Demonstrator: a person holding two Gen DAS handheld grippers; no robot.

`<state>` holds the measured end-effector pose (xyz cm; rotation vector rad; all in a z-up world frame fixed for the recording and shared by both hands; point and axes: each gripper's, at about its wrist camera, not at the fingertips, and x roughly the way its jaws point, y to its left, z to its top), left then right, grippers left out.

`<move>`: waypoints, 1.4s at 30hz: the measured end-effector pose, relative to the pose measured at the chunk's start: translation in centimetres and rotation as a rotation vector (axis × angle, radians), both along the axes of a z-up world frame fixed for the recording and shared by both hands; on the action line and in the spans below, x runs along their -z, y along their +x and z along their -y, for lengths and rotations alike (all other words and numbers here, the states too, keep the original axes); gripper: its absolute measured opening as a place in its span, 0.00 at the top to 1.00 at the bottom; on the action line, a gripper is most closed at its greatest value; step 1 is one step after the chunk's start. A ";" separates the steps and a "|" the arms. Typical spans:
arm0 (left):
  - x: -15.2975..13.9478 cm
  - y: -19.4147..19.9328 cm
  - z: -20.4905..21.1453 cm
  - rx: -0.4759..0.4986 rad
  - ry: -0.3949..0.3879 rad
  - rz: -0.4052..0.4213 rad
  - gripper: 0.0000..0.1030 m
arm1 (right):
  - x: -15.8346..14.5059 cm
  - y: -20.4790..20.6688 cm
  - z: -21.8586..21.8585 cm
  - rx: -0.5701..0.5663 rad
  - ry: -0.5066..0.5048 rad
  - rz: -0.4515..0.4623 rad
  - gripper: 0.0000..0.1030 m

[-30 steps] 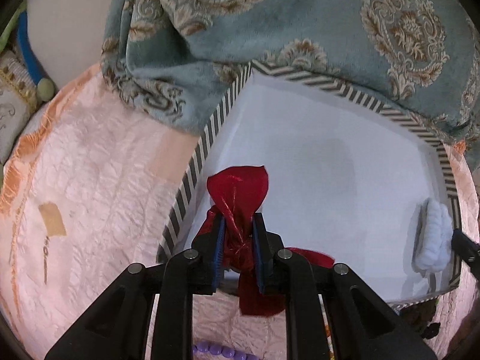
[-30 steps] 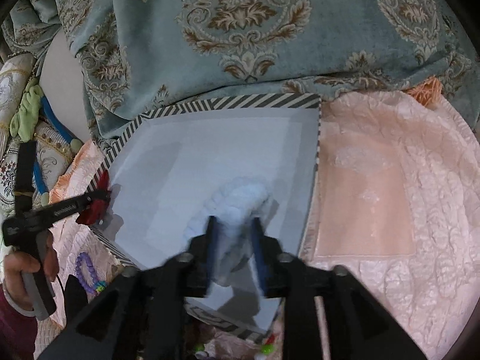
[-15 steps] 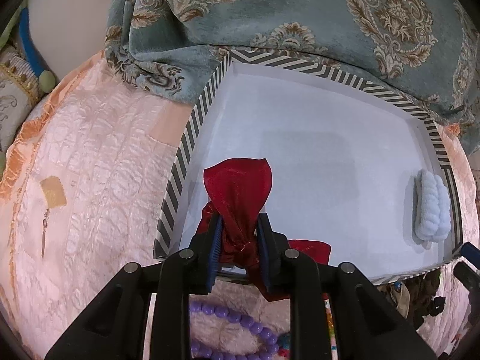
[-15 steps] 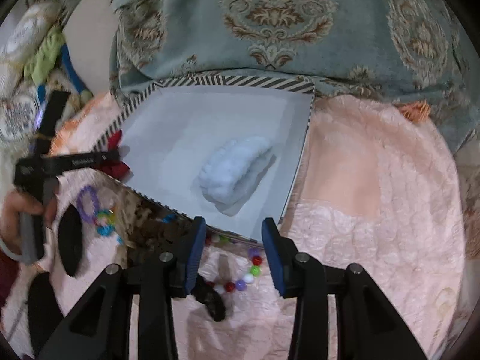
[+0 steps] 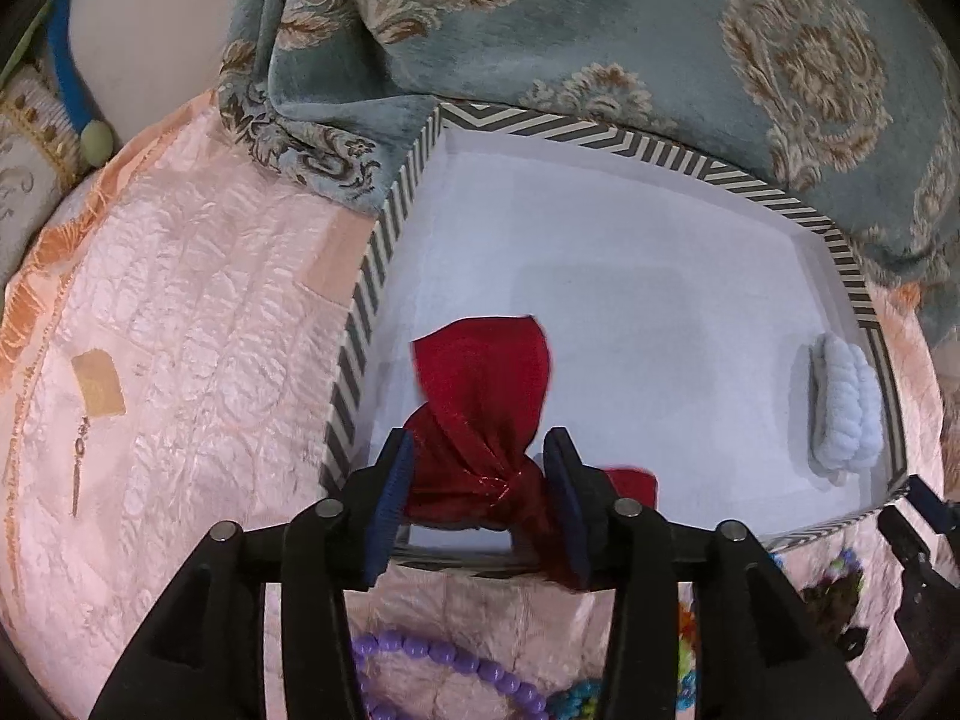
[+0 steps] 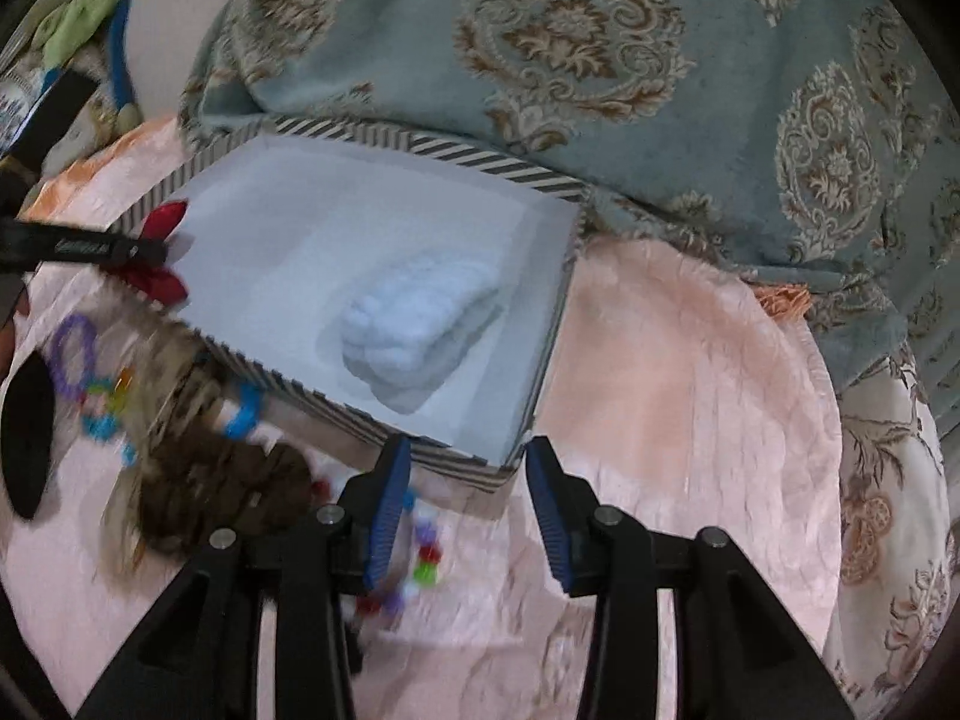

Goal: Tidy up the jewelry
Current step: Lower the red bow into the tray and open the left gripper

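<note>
A shallow white box with a striped rim (image 5: 384, 228) (image 6: 540, 180) lies on a pink bedspread. My left gripper (image 5: 480, 498) is open at the box's near left corner, its jaws spread to either side of a red satin bow (image 5: 486, 396) (image 6: 159, 222) that rests on the box floor and over the rim. A pale blue fluffy scrunchie (image 5: 846, 408) (image 6: 420, 318) lies inside the box at its right side. My right gripper (image 6: 465, 504) is open and empty, just outside the box's near edge above loose coloured beads (image 6: 426, 558).
A purple bead bracelet (image 5: 444, 660) (image 6: 72, 348), bright bead strings (image 6: 114, 402) and a brown furry item (image 6: 222, 480) lie on the bedspread in front of the box. A teal patterned blanket (image 5: 600, 30) (image 6: 600, 60) bunches behind the box. An earring (image 5: 78, 468) lies at left.
My left gripper has opened and let go of the red bow in the box. My right gripper released the blue scrunchie, pulled back out of the box and opened wider.
</note>
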<state>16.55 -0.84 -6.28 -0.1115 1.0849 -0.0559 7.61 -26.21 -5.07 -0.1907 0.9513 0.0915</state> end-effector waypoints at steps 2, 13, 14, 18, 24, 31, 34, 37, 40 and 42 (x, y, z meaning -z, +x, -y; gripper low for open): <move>-0.1 0.2 0.0 -0.004 0.000 -0.003 0.72 | 0.2 1.0 0.2 0.002 0.035 0.003 0.59; -3.1 -3.2 1.3 0.031 0.049 0.070 0.72 | -1.3 -1.2 0.0 0.030 0.290 0.000 0.57; -3.6 -3.6 1.4 0.033 0.057 0.084 0.72 | -1.6 -1.4 -0.2 0.030 0.294 0.006 0.53; -5.7 -6.3 1.8 0.047 0.078 0.159 0.72 | -2.9 -2.4 -1.5 0.037 0.320 0.029 0.44; -8.2 -10.6 2.1 0.063 0.098 0.228 0.72 | -4.9 -4.3 -3.4 0.045 0.324 0.061 0.41; -9.2 -15.0 2.2 0.063 0.096 0.267 0.72 | -6.7 -7.2 -4.3 0.056 0.325 0.092 0.37; -9.4 -16.8 2.1 0.056 0.094 0.276 0.72 | -7.5 -8.8 -4.6 0.059 0.319 0.110 0.35; -9.6 -18.6 2.1 0.048 0.106 0.290 0.72 | -8.3 -10.2 -4.7 0.063 0.308 0.126 0.34; -9.8 -20.0 2.1 0.042 0.118 0.302 0.72 | -9.1 -11.4 -4.7 0.075 0.303 0.148 0.31; -9.9 -20.9 2.0 0.039 0.125 0.309 0.72 | -9.4 -12.1 -4.6 0.082 0.306 0.156 0.30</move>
